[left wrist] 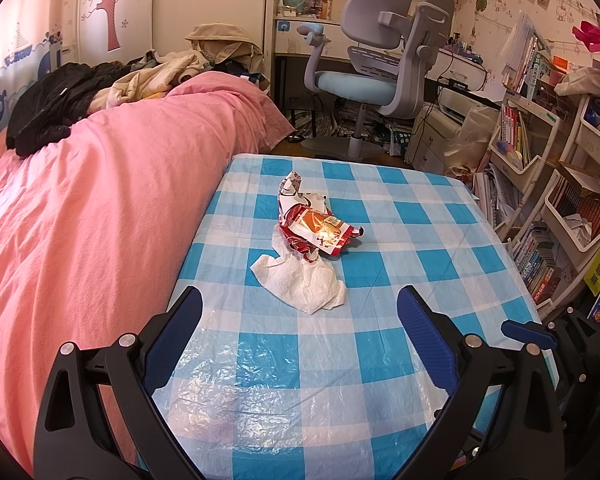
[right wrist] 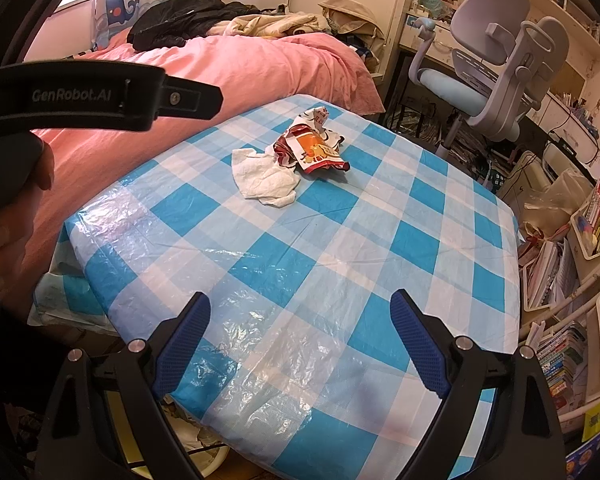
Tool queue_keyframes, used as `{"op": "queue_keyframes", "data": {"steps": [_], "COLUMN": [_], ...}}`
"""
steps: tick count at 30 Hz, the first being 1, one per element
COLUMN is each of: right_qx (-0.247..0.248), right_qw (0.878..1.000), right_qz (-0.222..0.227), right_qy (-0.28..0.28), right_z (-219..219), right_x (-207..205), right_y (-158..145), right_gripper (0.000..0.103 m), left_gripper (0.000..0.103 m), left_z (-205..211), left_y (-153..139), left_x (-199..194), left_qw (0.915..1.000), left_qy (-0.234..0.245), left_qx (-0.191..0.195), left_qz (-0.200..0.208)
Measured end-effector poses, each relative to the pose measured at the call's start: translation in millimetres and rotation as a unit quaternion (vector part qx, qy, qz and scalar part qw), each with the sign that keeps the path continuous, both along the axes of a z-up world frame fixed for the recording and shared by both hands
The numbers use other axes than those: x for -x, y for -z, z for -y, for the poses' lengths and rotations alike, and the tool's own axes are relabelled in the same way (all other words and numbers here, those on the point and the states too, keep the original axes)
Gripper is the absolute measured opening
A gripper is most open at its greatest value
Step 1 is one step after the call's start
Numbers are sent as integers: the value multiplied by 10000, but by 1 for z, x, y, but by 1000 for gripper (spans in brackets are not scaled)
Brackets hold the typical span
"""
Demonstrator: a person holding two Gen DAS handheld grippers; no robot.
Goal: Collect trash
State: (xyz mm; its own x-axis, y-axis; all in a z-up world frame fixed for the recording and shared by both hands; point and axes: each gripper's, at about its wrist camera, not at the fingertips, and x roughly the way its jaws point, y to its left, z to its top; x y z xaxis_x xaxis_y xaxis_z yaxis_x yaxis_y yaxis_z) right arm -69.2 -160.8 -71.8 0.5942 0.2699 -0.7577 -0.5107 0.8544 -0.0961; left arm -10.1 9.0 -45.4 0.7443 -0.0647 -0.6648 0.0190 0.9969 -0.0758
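A crumpled white tissue (left wrist: 304, 282) (right wrist: 265, 178) lies on the blue-and-white checked table (left wrist: 380, 344) (right wrist: 340, 264). Touching its far side is a crushed red and orange snack wrapper (left wrist: 320, 234) (right wrist: 314, 150), with a white printed wrapper (left wrist: 294, 192) (right wrist: 320, 118) behind it. My left gripper (left wrist: 299, 300) stands open over the near part of the table, just short of the tissue, holding nothing. My right gripper (right wrist: 300, 306) is open too, farther back from the trash. The left gripper's black body (right wrist: 100, 94), held by a hand (right wrist: 8, 216), shows at the left of the right wrist view.
A bed with a pink cover (left wrist: 100, 200) (right wrist: 240, 68) runs along the table's left side, clothes piled on it. A grey-blue desk chair (left wrist: 380, 68) (right wrist: 496, 72) stands beyond the table. Crowded bookshelves (left wrist: 548, 184) (right wrist: 572, 280) line the right edge.
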Motion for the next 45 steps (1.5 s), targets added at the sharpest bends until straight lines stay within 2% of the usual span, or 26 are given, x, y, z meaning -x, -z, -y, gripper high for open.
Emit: {"op": "queue_keyframes", "data": {"steps": [20, 25, 29, 31, 35, 40, 45], "right_qx": [21, 65, 82, 67, -181, -486, -450], "right_qw": [10000, 9999, 9999, 9999, 9997, 9986, 9990], "right_qz": [14, 71, 97, 117, 66, 3, 74], "right_qy": [-42, -63, -22, 21, 160, 208, -17], "right_z": [-5, -1, 9, 15, 33, 33, 23], "right_x": [4, 0, -9, -15, -38, -77, -113], "right_y": [0, -1, -2, -3, -5, 2, 8], "right_gripper": [87, 87, 87, 87, 87, 87, 87], "left_gripper": [94, 94, 94, 94, 94, 94, 94], "left_z": [2, -11, -32, -37, -42, -61, -75], "left_y": [-6, -11, -9, -6, 1, 21, 39], "left_x": [3, -1, -11, -15, -33, -69, -96], "left_qw": [10000, 9998, 9981, 9978, 9990, 9975, 9950], "left_qy": [-13, -44, -180, -206, -269, -420, -526], "left_qx": [-28, 193, 588, 619, 342, 321, 321], "left_qz": [62, 59, -71, -109, -137, -472, -782]}}
